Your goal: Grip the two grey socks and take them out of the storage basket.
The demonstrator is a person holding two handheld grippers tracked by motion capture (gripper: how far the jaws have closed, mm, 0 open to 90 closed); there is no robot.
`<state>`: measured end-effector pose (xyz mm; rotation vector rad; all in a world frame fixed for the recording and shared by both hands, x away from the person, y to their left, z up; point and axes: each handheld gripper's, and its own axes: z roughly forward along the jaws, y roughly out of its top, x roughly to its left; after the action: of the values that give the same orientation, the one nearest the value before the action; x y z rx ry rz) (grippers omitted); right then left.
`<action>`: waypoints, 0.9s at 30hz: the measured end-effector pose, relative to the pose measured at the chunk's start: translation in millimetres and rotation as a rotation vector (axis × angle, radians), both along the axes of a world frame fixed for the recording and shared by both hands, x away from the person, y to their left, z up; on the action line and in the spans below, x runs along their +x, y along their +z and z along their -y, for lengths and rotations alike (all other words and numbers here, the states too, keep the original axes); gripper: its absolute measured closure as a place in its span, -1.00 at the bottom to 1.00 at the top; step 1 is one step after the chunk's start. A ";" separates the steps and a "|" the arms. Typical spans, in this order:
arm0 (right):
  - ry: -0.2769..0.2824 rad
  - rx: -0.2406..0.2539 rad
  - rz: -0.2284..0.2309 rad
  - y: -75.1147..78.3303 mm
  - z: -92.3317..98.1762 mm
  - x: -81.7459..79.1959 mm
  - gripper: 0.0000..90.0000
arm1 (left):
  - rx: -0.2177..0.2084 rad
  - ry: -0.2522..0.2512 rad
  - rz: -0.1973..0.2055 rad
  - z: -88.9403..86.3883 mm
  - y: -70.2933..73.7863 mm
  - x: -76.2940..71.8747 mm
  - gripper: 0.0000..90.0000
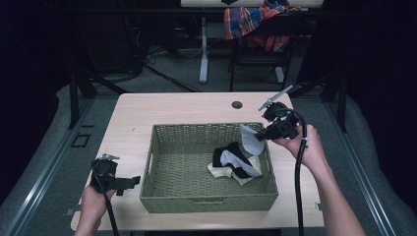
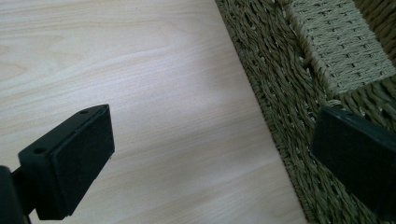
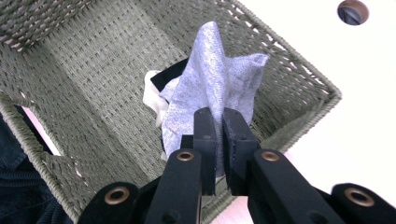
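Observation:
A woven green basket (image 1: 162,196) stands in the middle of the light wooden table (image 1: 172,108). Inside it, at the right, lies a small heap of cloths (image 1: 235,164) in black, cream and grey. My right gripper (image 1: 259,136) hangs over the basket's right rim, shut on a light grey cloth (image 1: 250,139) that it holds up from the heap. In the right gripper view the grey cloth (image 3: 210,88) rises from between the pressed jaws (image 3: 219,140). My left gripper (image 1: 133,184) rests open on the table left of the basket, and in its own view the gripper (image 2: 219,154) has nothing between its pads.
A round cable hole (image 1: 237,104) sits in the table behind the basket. Beyond the table stands a chair with a plaid cloth (image 1: 251,22) draped over it. Dark floor surrounds the table. The basket's wall (image 2: 275,88) is close to my left gripper.

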<state>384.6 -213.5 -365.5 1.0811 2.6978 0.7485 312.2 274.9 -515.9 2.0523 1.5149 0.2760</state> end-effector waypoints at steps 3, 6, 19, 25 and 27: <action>-0.013 0.011 0.007 3.8 6.1 -1.0 0.90 | 0.002 -0.002 -0.001 -0.5 0.0 0.0 -1.00; -0.024 0.016 0.014 8.2 13.7 -1.0 0.90 | 0.001 -0.001 -0.002 -1.0 -0.3 0.2 -1.00; -0.075 0.015 0.026 12.7 35.8 -0.3 0.90 | -0.002 0.001 -0.001 -1.4 0.2 -0.5 -1.00; -0.103 0.017 0.030 14.7 46.7 0.0 0.90 | -0.002 0.002 -0.001 -1.6 0.3 -0.5 -1.00; -0.122 0.016 0.027 14.8 50.8 0.0 0.90 | -0.002 0.002 -0.002 -1.5 0.2 -0.4 -1.00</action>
<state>384.6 -264.3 -350.7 1.2172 2.5809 0.7596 311.8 276.4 -515.7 2.0508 1.5175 0.2734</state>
